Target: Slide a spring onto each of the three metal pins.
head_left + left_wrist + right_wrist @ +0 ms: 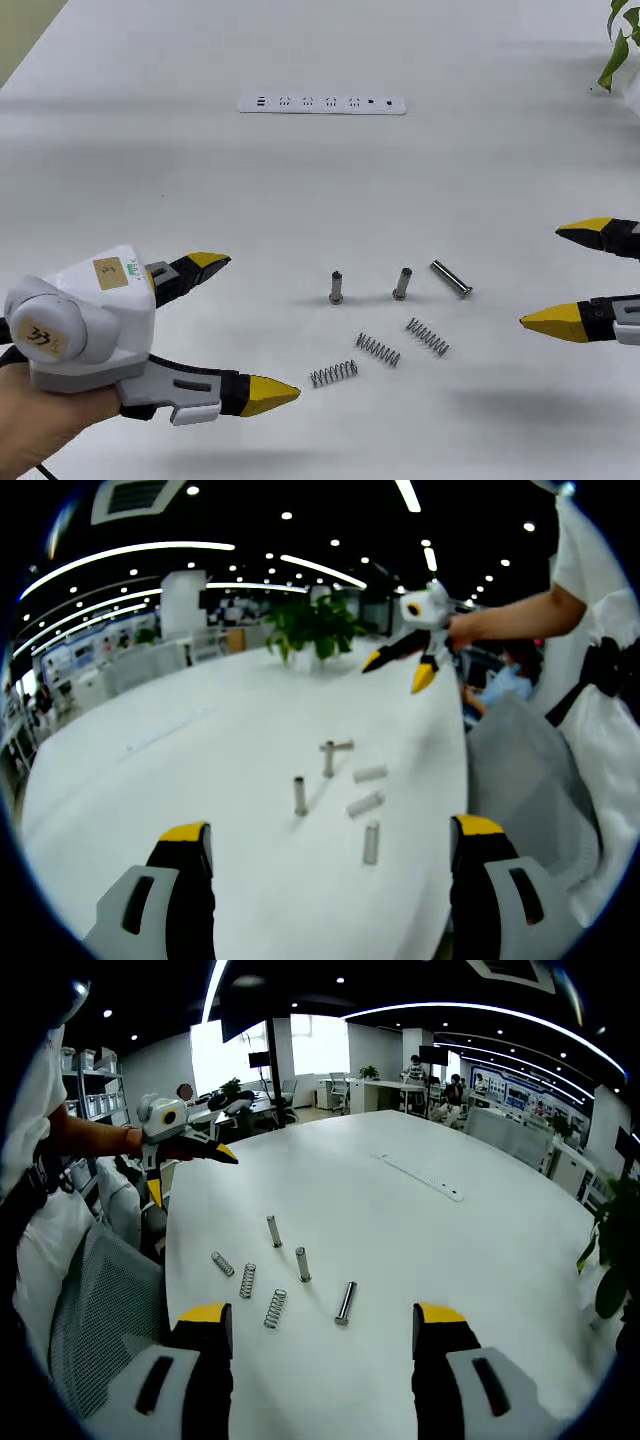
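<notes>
Two short metal pins stand upright on the white table, one (336, 287) to the left of the other (402, 283); a third pin (451, 278) lies flat at their right. Three springs lie loose in front of them: left (333, 374), middle (378, 349), right (427, 337). My left gripper (245, 327) hovers open at the lower left, well short of the springs. At the right edge my right gripper (555, 275) is open too, with nothing between its yellow tips. In the right gripper view the lying pin (346, 1302) is nearest, just ahead of the jaws.
A white power strip (322, 103) lies far back on the table. A potted plant (620, 45) stands at the far right corner. A grey mesh chair (100, 1300) sits by the table's near edge, beside the person.
</notes>
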`<act>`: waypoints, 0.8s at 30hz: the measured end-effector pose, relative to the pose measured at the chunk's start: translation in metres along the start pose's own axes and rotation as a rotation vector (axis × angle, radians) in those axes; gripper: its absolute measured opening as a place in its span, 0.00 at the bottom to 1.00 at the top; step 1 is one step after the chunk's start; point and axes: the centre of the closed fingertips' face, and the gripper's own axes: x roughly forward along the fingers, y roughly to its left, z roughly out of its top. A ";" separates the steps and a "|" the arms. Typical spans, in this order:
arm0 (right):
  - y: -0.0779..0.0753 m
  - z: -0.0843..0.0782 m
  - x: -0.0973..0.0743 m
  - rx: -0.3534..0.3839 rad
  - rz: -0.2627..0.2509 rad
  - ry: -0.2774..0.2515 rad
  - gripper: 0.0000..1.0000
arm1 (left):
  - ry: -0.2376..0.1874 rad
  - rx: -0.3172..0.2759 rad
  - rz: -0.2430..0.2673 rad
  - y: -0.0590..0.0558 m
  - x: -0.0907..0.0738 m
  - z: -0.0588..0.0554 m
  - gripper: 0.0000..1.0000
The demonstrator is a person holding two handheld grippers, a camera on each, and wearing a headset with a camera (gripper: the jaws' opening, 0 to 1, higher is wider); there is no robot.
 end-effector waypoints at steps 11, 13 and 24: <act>-0.021 0.008 0.026 0.027 0.004 0.053 0.60 | -0.021 -0.015 -0.003 0.001 0.003 0.006 1.00; -0.024 0.009 0.032 0.027 0.000 0.064 0.58 | -0.028 -0.018 -0.002 0.002 0.003 0.007 1.00; -0.034 0.004 0.063 0.035 0.000 0.167 0.44 | -0.042 -0.041 0.001 0.006 0.005 0.008 1.00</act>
